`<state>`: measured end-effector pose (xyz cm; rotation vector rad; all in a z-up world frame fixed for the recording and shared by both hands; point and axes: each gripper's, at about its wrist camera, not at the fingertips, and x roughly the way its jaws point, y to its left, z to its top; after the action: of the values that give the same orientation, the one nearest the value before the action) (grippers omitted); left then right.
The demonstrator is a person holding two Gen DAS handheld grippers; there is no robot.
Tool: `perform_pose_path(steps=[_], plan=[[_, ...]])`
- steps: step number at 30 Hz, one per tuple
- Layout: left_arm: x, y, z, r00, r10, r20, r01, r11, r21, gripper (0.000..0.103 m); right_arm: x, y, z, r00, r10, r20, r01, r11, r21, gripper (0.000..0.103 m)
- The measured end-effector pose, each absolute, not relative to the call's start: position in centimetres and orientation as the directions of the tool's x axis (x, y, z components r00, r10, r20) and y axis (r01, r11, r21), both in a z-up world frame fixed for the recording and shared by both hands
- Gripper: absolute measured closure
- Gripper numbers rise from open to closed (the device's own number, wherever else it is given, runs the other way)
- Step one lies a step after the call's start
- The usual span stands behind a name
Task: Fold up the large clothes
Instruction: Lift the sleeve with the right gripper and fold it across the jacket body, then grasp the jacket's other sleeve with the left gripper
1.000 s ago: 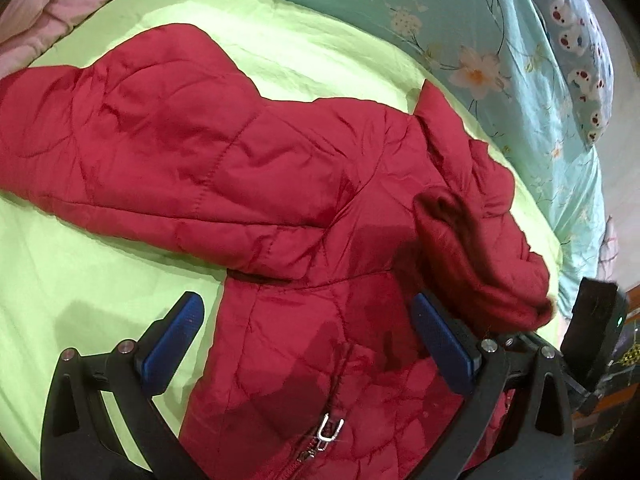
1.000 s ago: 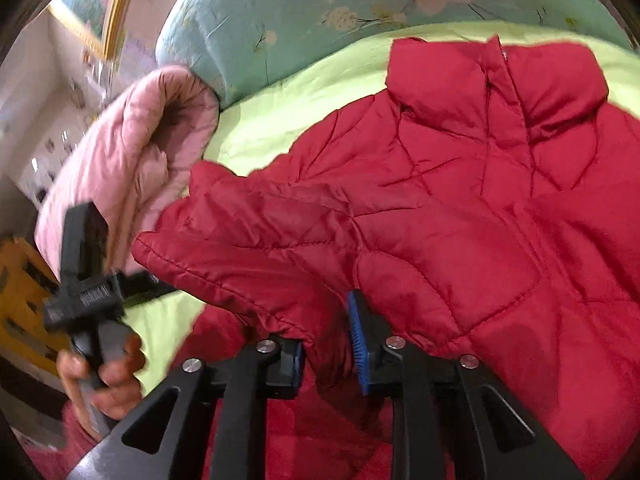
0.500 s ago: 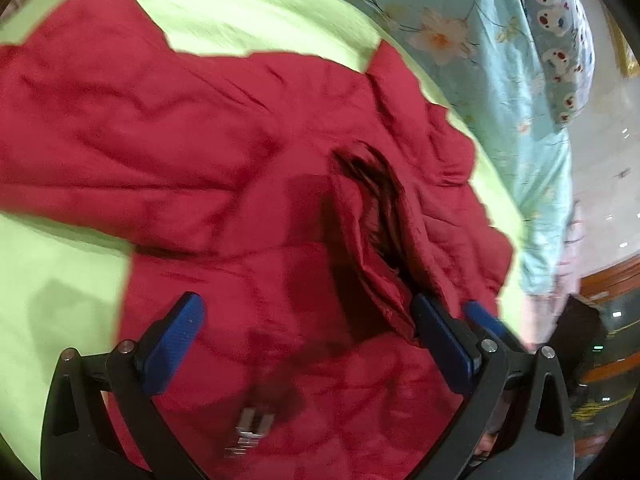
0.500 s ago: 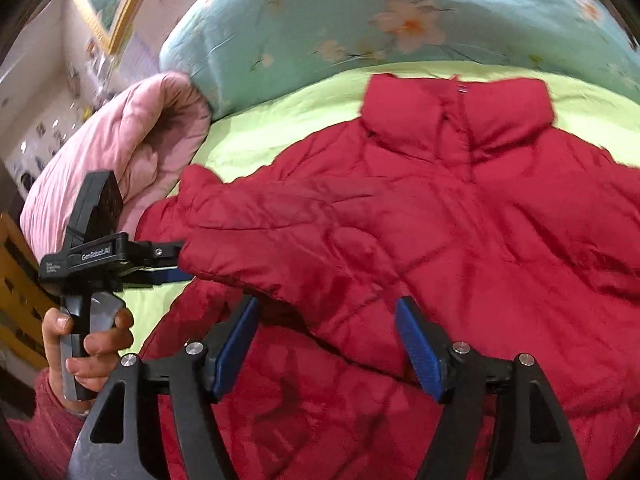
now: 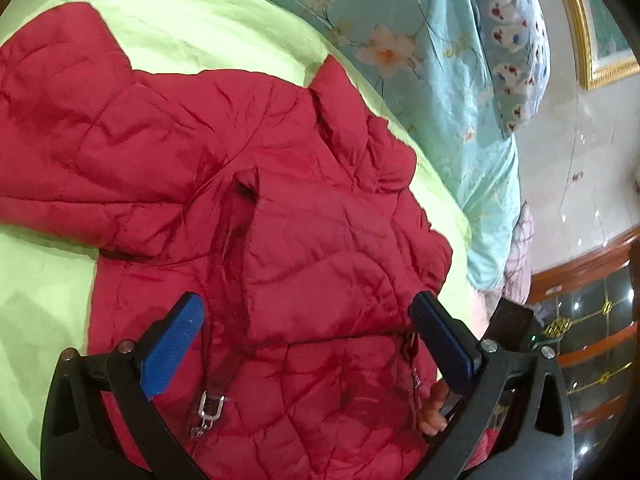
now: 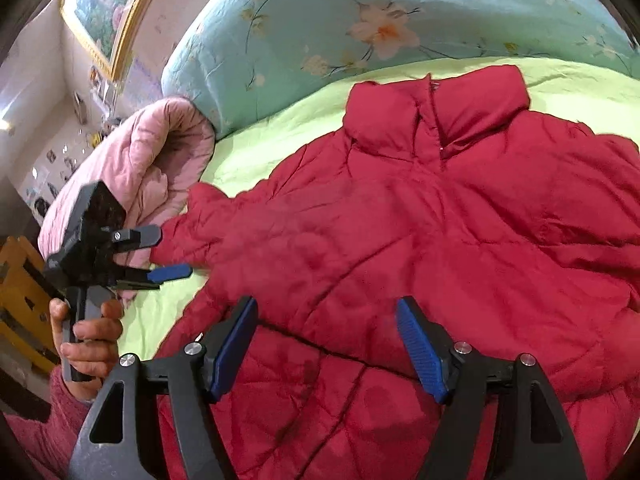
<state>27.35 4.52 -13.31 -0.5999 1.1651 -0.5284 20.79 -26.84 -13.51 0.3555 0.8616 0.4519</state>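
A red quilted jacket (image 5: 168, 152) lies front up on the lime-green sheet (image 5: 192, 16), collar (image 6: 436, 112) at the far side. One sleeve (image 5: 332, 256) is folded across its chest; the other sleeve (image 5: 56, 92) stretches out to the left. My left gripper (image 5: 306, 340) hangs open over the lower front, near the zip pull (image 5: 208, 406), gripping nothing. My right gripper (image 6: 328, 344) is open above the folded sleeve (image 6: 320, 264), pads clear of the cloth. In the right wrist view the left gripper (image 6: 175, 252) is held by a hand (image 6: 90, 340) at the left, beside a sleeve end.
A teal floral quilt (image 6: 360, 20) is bunched along the far side of the bed, and a pink quilt (image 6: 148, 160) lies rolled at the left. A wall with a gold-framed picture (image 5: 592, 40) and dark wooden furniture (image 5: 580, 280) stand beyond the bed's right edge.
My right gripper was shut on the raised sleeve, then opened and drew back; the sleeve now lies flat across the chest. The left gripper's view swung to the right, and it stayed open.
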Motion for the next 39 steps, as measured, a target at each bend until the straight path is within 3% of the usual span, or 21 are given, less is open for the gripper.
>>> perform_pose_path(steps=[3, 6, 8, 10, 11, 12, 15, 19, 22, 25, 33, 39], plan=[[28.3, 3.3, -14.9, 0.288, -0.59, -0.754, 0.047, 0.795, -0.605, 0.0, 20.9, -27.3, -13.6, 0.572, 0.522, -0.633, -0.22, 0.841, 0.495, 0.028], [29.0, 1.9, -16.7, 0.234, -0.651, -0.722, 0.046, 0.749, -0.661, 0.0, 20.5, -27.7, -12.9, 0.585, 0.535, -0.61, -0.227, 0.83, 0.51, 0.028], [29.2, 0.4, -16.6, 0.252, -0.628, -0.736, 0.085, 0.772, -0.63, 0.003, 20.1, -28.1, -12.2, 0.608, 0.522, -0.599, -0.23, 0.837, 0.497, 0.028], [29.3, -1.2, -16.2, 0.279, -0.589, -0.758, 0.145, 0.806, -0.573, 0.031, 19.6, -29.0, -11.5, 0.634, 0.501, -0.59, -0.225, 0.849, 0.478, 0.028], [29.4, -2.0, -16.0, 0.287, -0.572, -0.768, 0.171, 0.82, -0.547, 0.062, 19.4, -29.5, -11.3, 0.647, 0.484, -0.589, -0.214, 0.857, 0.469, 0.028], [29.5, -2.4, -15.9, 0.293, -0.567, -0.77, 0.189, 0.823, -0.535, 0.08, 19.2, -30.1, -11.0, 0.663, 0.461, -0.59, -0.197, 0.868, 0.456, 0.028], [29.0, -2.9, -14.6, 0.373, -0.504, -0.779, 0.242, 0.863, -0.443, 0.091, 18.6, -32.7, -10.6, 0.712, 0.379, -0.592, -0.115, 0.893, 0.434, 0.028], [28.5, -2.7, -10.6, 0.557, -0.373, -0.742, 0.269, 0.927, -0.263, 0.092, 17.8, -36.7, -10.3, 0.776, 0.291, -0.56, 0.008, 0.883, 0.47, 0.028], [30.7, -2.6, -13.6, 0.536, -0.259, -0.804, 0.236, 0.96, -0.151, 0.092, 17.4, -38.9, -10.3, 0.803, 0.229, -0.551, 0.087, 0.869, 0.488, 0.028], [31.8, -1.5, -17.0, 0.465, -0.257, -0.847, 0.21, 0.962, -0.177, 0.091, 17.8, -39.8, -10.7, 0.794, 0.193, -0.576, 0.139, 0.866, 0.481, 0.028], [30.9, 1.4, -16.6, 0.441, -0.326, -0.836, 0.164, 0.945, -0.282, 0.091, 22.7, -37.5, -9.7, 0.776, 0.21, -0.595, 0.044, 0.923, 0.383, 0.032], [31.0, 0.0, -17.3, 0.427, -0.334, -0.84, 0.16, 0.942, -0.294, 0.089, 27.8, -37.9, -16.2, 0.621, 0.122, -0.775, 0.151, 0.951, 0.27, 0.034]])
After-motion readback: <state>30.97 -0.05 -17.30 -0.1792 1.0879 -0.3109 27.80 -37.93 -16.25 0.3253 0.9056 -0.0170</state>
